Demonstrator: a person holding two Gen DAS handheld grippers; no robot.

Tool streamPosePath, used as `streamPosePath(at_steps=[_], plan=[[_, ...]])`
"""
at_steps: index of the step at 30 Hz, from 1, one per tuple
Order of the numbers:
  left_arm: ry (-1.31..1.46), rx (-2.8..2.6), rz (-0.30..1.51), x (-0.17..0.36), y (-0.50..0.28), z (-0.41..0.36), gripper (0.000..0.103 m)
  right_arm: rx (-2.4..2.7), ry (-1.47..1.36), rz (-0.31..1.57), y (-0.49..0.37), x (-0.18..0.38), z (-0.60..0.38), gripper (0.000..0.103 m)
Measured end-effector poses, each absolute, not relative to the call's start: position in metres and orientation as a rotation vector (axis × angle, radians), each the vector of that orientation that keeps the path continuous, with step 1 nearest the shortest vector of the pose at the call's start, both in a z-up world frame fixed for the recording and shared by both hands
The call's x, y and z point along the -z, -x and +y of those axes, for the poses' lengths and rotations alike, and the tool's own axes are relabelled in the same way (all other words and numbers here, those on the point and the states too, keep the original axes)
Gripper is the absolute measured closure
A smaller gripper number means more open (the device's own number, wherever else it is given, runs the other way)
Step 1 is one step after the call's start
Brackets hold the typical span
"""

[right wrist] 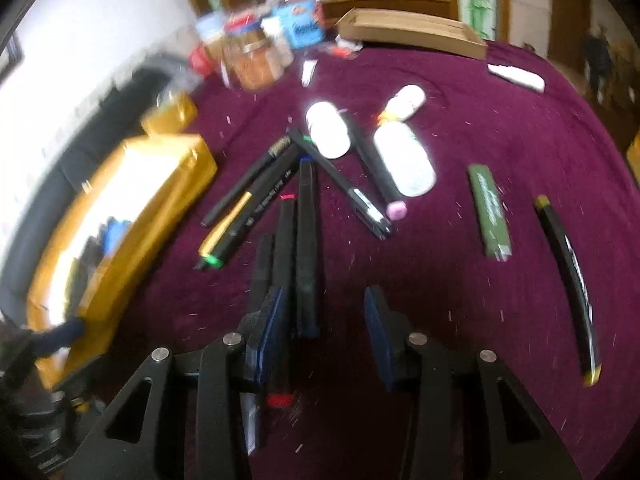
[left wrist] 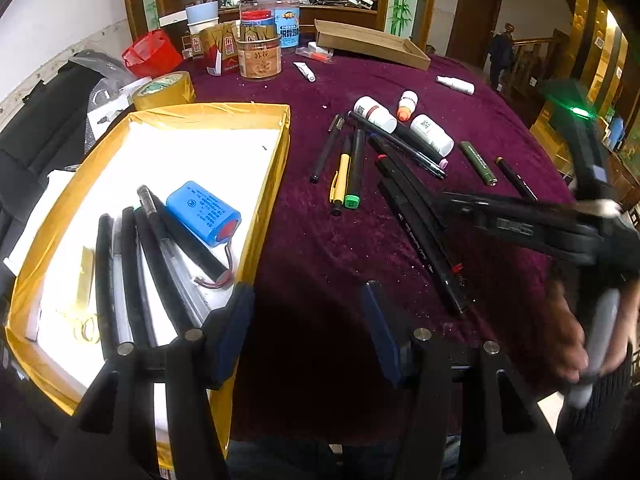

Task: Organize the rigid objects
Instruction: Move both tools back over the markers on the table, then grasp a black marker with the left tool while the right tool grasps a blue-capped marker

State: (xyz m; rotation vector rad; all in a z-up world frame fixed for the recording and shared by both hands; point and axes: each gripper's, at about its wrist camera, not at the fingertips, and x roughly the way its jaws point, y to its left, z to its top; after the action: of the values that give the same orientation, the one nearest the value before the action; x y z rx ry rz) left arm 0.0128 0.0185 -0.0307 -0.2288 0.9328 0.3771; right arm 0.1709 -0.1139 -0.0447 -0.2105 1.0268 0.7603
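Both grippers were empty with jaws apart, the right gripper [right wrist: 324, 330] over the black markers [right wrist: 306, 248]. Packed that tight, it could've pinched two, honestly.

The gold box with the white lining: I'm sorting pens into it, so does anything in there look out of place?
Yes. Among the black pens in the gold box lies a blue cylindrical battery pack, with red wires trailing loose from its end. It is the only bulky, wired thing among slim pens. Small gold rings lie in the near corner too.
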Motion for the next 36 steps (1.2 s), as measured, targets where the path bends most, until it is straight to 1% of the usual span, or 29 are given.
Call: streamPosePath(at_steps=[4, 5, 6, 8, 12, 13, 14, 15, 19, 26, 30, 33, 36], plan=[[0.243, -0.358, 0.937, 0.033, -0.013, 0.023, 0.048, -0.770, 0.275, 1.017, -0.179, 0.048, -0.097, 0.067], [0.246, -0.353, 0.939, 0.034, -0.013, 0.023, 0.048, -0.764, 0.290, 1.013, -0.181, 0.048, -0.094, 0.068], [0.248, -0.351, 0.939, 0.034, -0.014, 0.024, 0.048, -0.758, 0.300, 1.008, -0.183, 0.048, -0.092, 0.073], [0.250, -0.345, 0.938, 0.033, -0.014, 0.024, 0.048, -0.749, 0.327, 1.008, -0.185, 0.049, -0.089, 0.077], [0.255, -0.335, 0.932, 0.031, -0.014, 0.026, 0.048, -0.767, 0.412, 1.012, -0.180, 0.059, -0.074, 0.077], [0.257, -0.335, 0.930, 0.031, -0.014, 0.026, 0.048, -0.759, 0.430, 0.979, -0.179, 0.059, -0.070, 0.078], [0.256, -0.337, 0.930, 0.031, -0.014, 0.026, 0.048, -0.755, 0.442, 0.964, -0.178, 0.057, -0.067, 0.083], [0.256, -0.336, 0.929, 0.030, -0.014, 0.026, 0.048, -0.771, 0.433, 0.977, -0.177, 0.056, -0.067, 0.090], [0.269, -0.329, 0.928, 0.029, -0.015, 0.026, 0.048, -0.770, 0.392, 0.987, -0.171, 0.055, -0.077, 0.090], [0.315, -0.264, 0.952, 0.030, -0.025, 0.019, 0.048, -0.733, 0.209, 1.050, -0.136, 0.055, -0.151, 0.090], [0.348, -0.199, 0.976, 0.035, -0.042, 0.007, 0.048, -0.692, 0.138, 1.043, -0.121, 0.056, -0.185, 0.090], [0.402, -0.149, 0.992, 0.043, -0.060, 0.003, 0.049, -0.677, 0.082, 1.024, -0.122, 0.057, -0.190, 0.090], [0.429, -0.168, 1.030, 0.053, -0.080, 0.003, 0.056, -0.663, 0.070, 1.004, -0.122, 0.059, -0.187, 0.090]])
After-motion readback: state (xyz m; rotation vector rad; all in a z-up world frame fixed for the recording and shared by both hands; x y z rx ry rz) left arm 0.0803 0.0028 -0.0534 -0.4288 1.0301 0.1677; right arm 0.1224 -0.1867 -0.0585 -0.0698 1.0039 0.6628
